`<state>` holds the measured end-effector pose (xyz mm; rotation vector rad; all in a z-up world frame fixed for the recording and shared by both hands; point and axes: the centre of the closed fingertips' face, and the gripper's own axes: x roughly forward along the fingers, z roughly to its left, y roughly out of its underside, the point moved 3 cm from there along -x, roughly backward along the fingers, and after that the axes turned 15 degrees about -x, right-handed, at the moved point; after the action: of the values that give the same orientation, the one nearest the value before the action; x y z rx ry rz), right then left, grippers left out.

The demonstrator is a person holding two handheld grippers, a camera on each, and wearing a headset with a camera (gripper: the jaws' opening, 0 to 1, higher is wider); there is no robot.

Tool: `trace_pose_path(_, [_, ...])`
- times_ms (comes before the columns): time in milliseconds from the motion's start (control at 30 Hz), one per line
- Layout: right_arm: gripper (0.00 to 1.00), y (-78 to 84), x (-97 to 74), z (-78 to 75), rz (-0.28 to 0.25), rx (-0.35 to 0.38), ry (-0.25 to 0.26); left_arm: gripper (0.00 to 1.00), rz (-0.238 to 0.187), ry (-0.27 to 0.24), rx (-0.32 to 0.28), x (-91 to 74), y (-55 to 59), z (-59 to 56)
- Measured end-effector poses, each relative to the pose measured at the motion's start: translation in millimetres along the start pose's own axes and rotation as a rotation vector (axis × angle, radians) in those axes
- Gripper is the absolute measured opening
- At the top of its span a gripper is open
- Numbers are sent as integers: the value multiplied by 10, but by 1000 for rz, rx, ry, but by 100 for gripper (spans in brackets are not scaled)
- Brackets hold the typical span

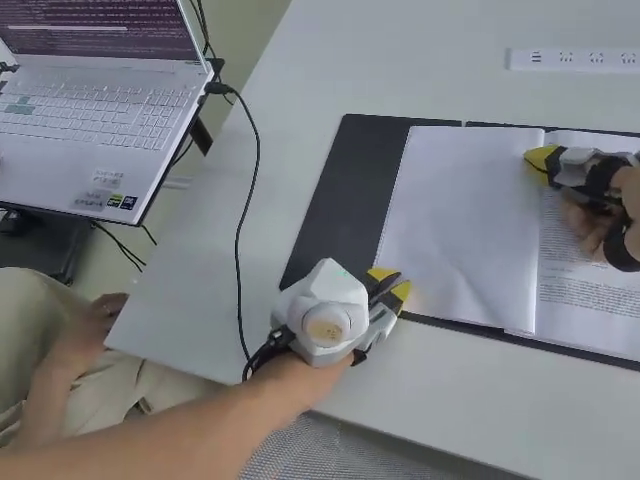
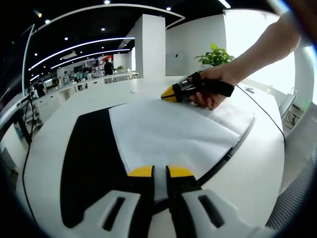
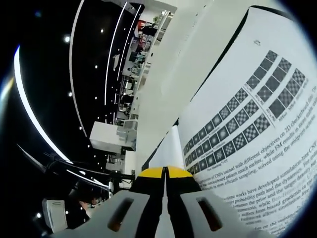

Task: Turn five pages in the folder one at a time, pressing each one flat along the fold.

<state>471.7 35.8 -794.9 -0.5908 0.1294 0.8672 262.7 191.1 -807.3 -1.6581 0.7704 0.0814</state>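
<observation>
Folder (image 1: 340, 190) lies open on the white worktop (image 1: 400, 60), black cover to the left. A blank-backed sheet (image 1: 460, 220) lies over the left side and a printed page (image 1: 590, 290) is on the right. Right gripper (image 1: 540, 160) sits at the far end of the fold (image 1: 541, 240), fingers together, tips on or just above the paper; can't tell which. Left gripper (image 1: 392, 287) is at the near edge of the blank-backed sheet, fingers together or v. nearly so. The left gripper view shows a thin slit between them, and I can't tell whether paper is caught in it.

What could go wrong, as I judge it:
- **Spring-back:** the sheet prob. isn't creased flat yet, so if the right gripper lifts off before running the length of the fold, the sheet may spring up or flop back.
- **Wrinkle or tear:** pressing w/ narrow hard tips could drag the paper and damage it near the binding (esp. if pushed sideways rather than along the fold).
- **Pull two ways:** if the left gripper does grip the near edge while the right pushes, the sheet gets stretched between them.
- **Skid:** the folder may slide on the smooth worktop, since nothing pins the cover.
- **Miscount:** on the next turn, closed tips could catch two sheets at once.
- **Snag:** the laptop cable (image 1: 245, 200) runs just left of the left gripper, a risk if that arm swings out.
</observation>
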Motion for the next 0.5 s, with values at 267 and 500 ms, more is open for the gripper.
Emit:
trace_pose_path(267, [0,-249,176,-89,-76,22,60,8,6,-3,5,2,1,-9])
trace_pose_path(500, [0,-267,162,-77,-109,51,66,8,6,-3,6,-15,-2,-15])
